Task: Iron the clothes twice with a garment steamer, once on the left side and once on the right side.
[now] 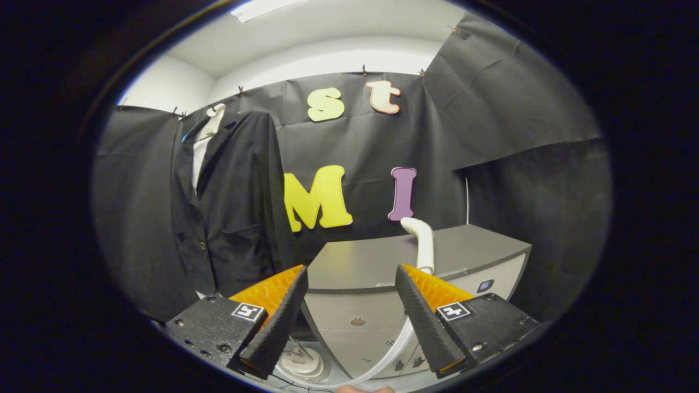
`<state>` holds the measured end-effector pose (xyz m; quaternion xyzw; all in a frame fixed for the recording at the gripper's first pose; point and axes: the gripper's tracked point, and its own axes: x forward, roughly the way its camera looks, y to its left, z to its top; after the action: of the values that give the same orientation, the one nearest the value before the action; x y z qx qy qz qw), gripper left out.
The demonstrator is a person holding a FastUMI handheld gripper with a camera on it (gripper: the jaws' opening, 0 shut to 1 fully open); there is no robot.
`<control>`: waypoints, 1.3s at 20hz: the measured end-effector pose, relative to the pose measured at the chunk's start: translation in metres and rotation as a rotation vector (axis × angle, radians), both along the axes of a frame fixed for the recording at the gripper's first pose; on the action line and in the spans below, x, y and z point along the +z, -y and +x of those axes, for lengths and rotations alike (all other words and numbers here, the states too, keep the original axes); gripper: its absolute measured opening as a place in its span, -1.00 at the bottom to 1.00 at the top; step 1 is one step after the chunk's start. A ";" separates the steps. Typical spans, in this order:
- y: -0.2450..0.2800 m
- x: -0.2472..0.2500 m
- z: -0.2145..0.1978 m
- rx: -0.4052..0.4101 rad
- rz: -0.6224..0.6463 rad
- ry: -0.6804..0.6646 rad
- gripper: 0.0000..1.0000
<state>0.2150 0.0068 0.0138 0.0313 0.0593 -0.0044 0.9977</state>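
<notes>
The gripper, fingers spread and empty, faces the upright steamer head just beyond its right finger; the jacket hangs far left.

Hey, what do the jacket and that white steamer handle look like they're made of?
Jacket: dark matte woven cloth, probably suiting; it drapes and creases softly. Steamer handle, just beyond the open gripper: smooth, slightly glossy white plastic, judging by its moulded curve.

The gripper stood with fingers spread apart, nothing between them. Ahead, a grey cabinet with the steamer head on it blocked the centre right; the way to the jacket at left stood open.
</notes>
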 end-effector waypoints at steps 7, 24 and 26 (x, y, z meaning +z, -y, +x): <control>0.037 0.030 0.053 -0.007 0.036 -0.042 1.00; 0.135 -0.036 0.159 -0.143 0.190 -0.381 0.86; 0.143 -0.048 0.170 -0.163 0.233 -0.421 0.79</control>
<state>0.3846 -0.1362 -0.0341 0.1490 0.2632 -0.0841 0.9494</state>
